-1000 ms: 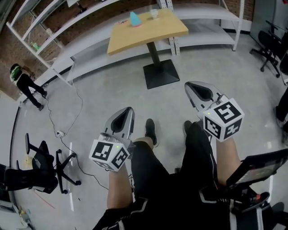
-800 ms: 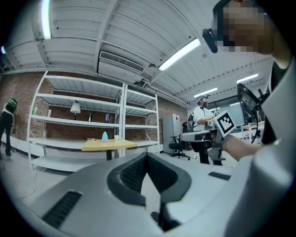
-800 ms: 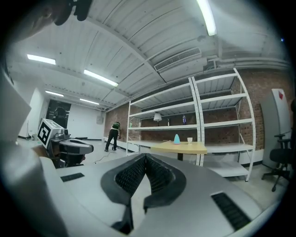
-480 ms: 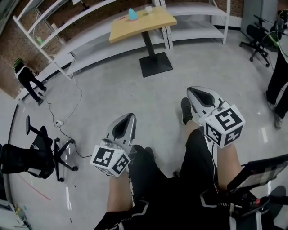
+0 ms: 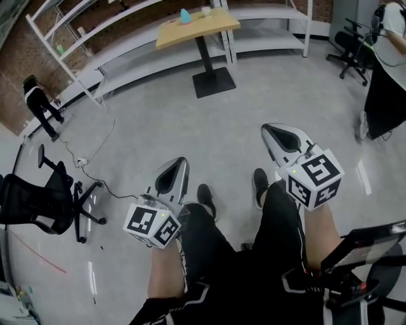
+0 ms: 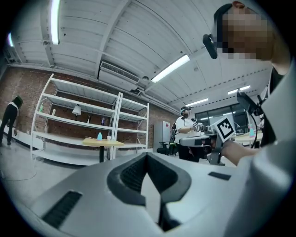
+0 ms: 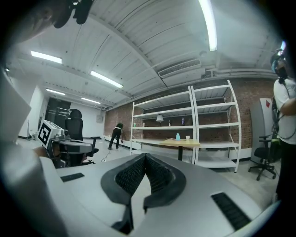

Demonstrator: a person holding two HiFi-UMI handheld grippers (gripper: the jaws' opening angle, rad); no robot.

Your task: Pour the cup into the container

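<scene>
A wooden pedestal table (image 5: 190,28) stands far off at the top of the head view. On it are a small blue container (image 5: 184,16) and a white cup (image 5: 205,11). Both gripper views show the same table (image 6: 102,143) (image 7: 180,144) in the distance, with the blue container (image 7: 177,136) and cup (image 7: 187,137) tiny on top. My left gripper (image 5: 182,161) and right gripper (image 5: 268,127) are held level over the floor in front of my legs, far from the table. Both are shut with nothing between the jaws (image 6: 147,155) (image 7: 145,156).
White shelving (image 5: 127,44) runs behind the table. A black office chair (image 5: 38,203) and a floor cable (image 5: 108,143) lie to the left. One person (image 5: 38,105) bends at the far left, another (image 5: 387,76) stands at the right by a chair (image 5: 349,47).
The table with cup and container has shrunk towards the top of the head view as I have moved away from it. Both grippers keep their pose and stay shut.
</scene>
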